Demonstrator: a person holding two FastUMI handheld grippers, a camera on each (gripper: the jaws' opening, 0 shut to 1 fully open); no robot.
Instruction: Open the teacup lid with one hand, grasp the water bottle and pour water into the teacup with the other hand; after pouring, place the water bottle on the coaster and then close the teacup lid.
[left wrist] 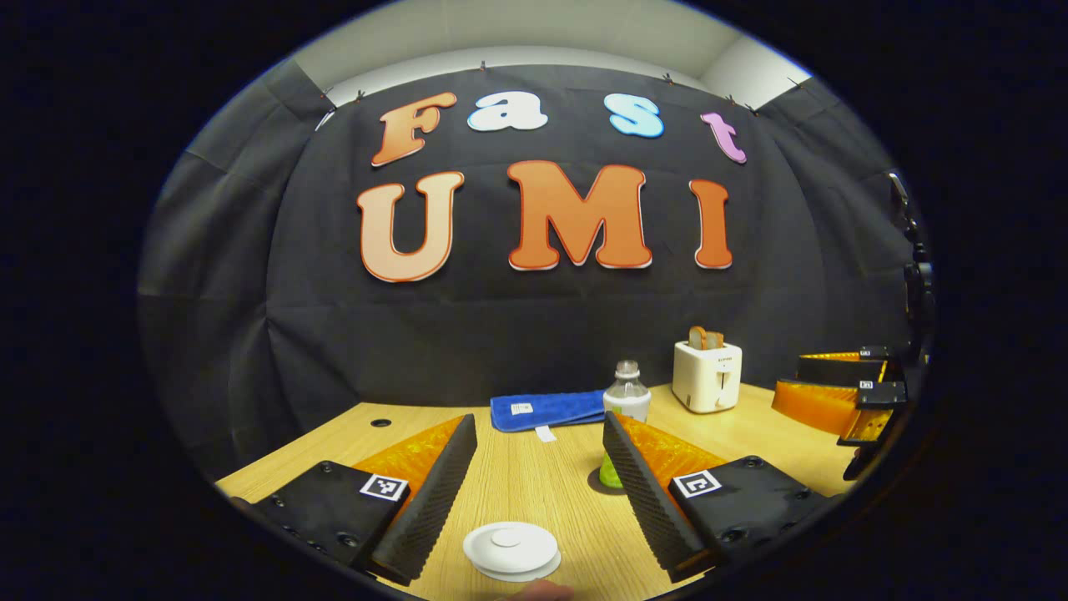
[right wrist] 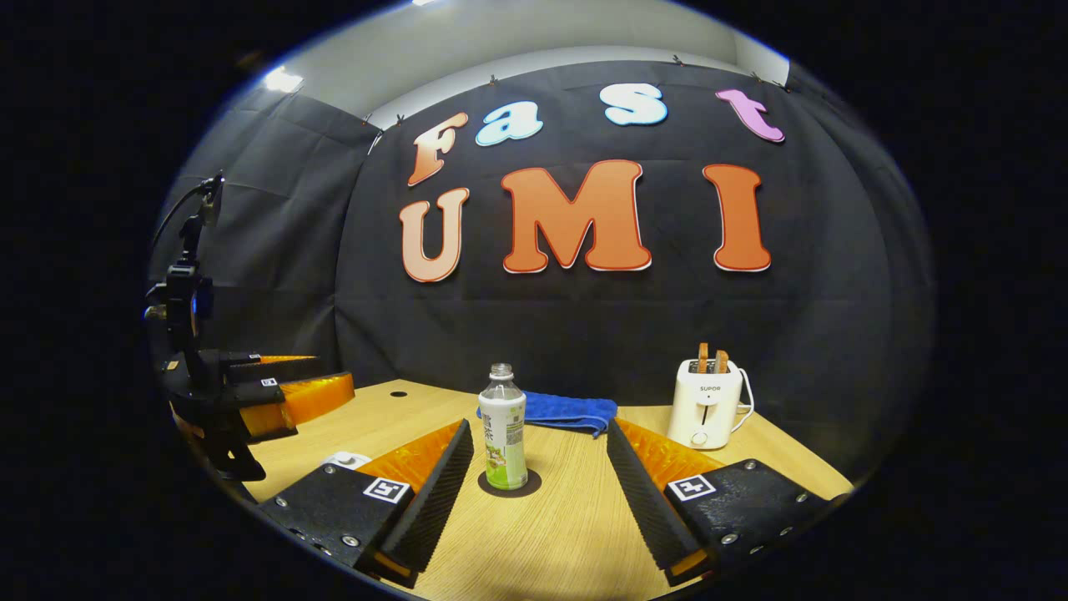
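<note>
A white teacup with its lid on point(left wrist: 511, 547) stands on the wooden table, low between the fingers of my left gripper point(left wrist: 538, 419), which is open and apart from it. The water bottle point(right wrist: 504, 434), clear with a green and white label, stands upright on a dark round coaster point(right wrist: 511, 486). It is just ahead of my right gripper point(right wrist: 539, 424), which is open and not touching it. In the left gripper view the bottle point(left wrist: 627, 394) is partly hidden behind a finger. The teacup point(right wrist: 345, 459) peeks out at the left of the right gripper view.
A blue folded towel point(right wrist: 567, 411) lies at the back of the table point(right wrist: 551, 534). A white toaster point(right wrist: 707, 402) with bread in it stands back right. The left gripper point(right wrist: 267, 396) with its handle shows far left; the right gripper point(left wrist: 843, 392) sits at the table's right.
</note>
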